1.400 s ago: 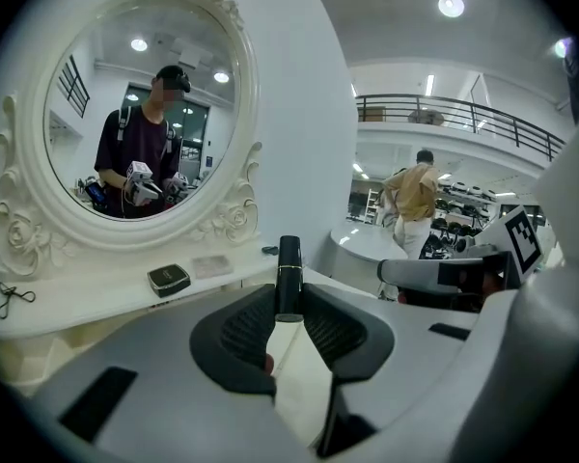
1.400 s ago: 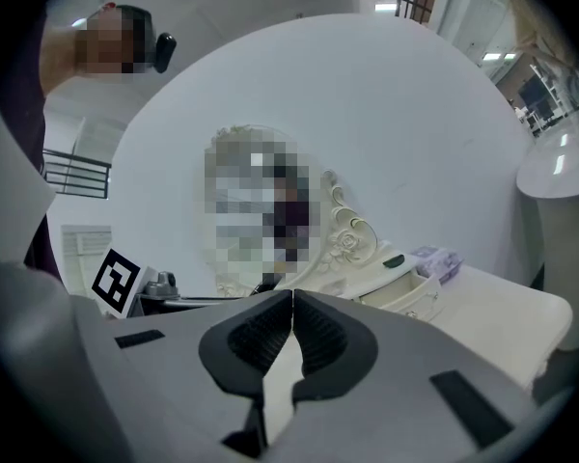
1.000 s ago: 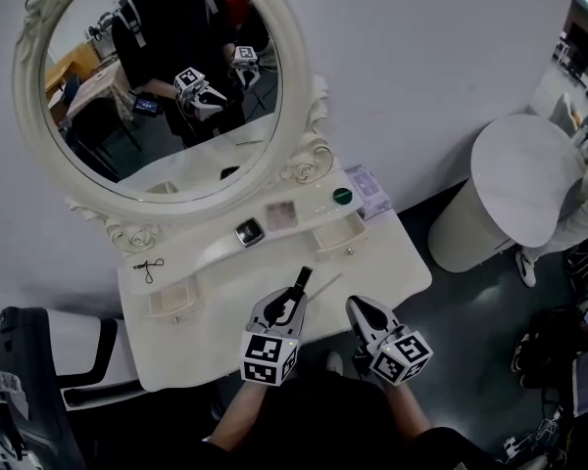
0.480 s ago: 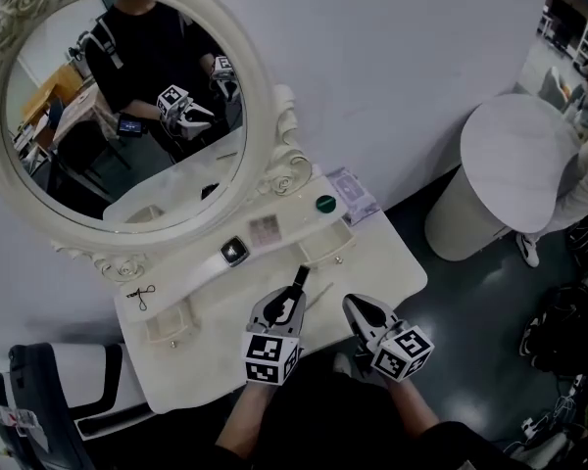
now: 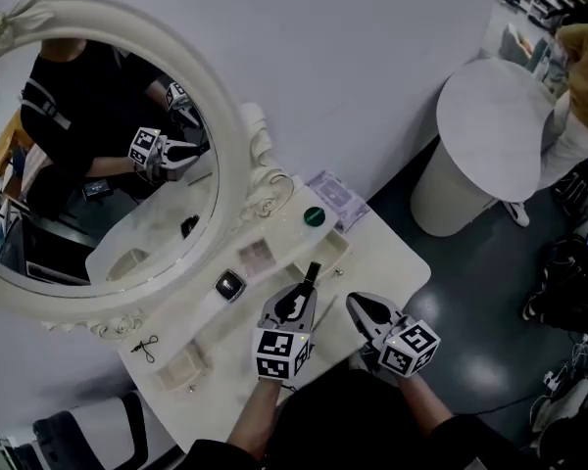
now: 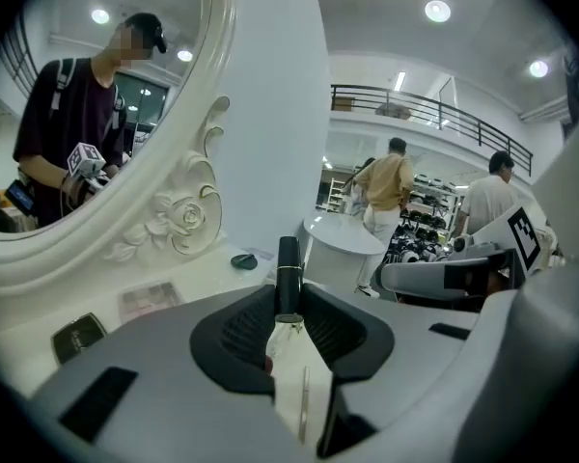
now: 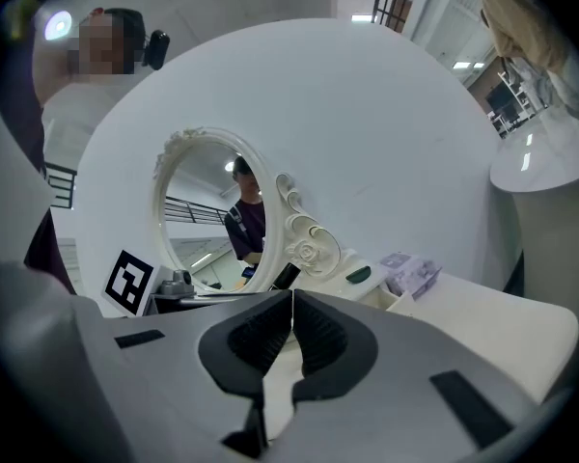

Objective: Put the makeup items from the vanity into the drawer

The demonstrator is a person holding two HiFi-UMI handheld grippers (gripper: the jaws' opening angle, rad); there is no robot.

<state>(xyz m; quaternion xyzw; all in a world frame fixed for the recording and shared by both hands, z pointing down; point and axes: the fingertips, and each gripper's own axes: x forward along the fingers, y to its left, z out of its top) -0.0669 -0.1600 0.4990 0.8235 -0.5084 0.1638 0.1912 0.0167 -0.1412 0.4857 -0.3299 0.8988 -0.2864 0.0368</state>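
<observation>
My left gripper (image 5: pixel 302 297) hovers over the front of the white vanity top (image 5: pixel 397 262), shut on a slim black makeup tube (image 5: pixel 311 274) with a gold band (image 6: pixel 289 278) that sticks out past the jaws. My right gripper (image 5: pixel 359 307) is beside it to the right, shut with nothing in it (image 7: pixel 291 321). On the shelf under the mirror lie a green round compact (image 5: pixel 315 216), an eyeshadow palette (image 5: pixel 256 253), a black square compact (image 5: pixel 229 285) and a purple packet (image 5: pixel 335 197). A small drawer (image 5: pixel 331 250) stands open just beyond the tube.
A large oval mirror (image 5: pixel 240 135) in a carved frame rises at the back left. A second small drawer (image 5: pixel 181 371) and a small pair of scissors (image 5: pixel 145 346) are at the vanity's left. A round white table (image 5: pixel 495 101) stands right, with people beyond it.
The head view has swung, so the mirror and vanity sit further left and turned. Both grippers keep their places over the vanity front; the left still holds the black tube.
</observation>
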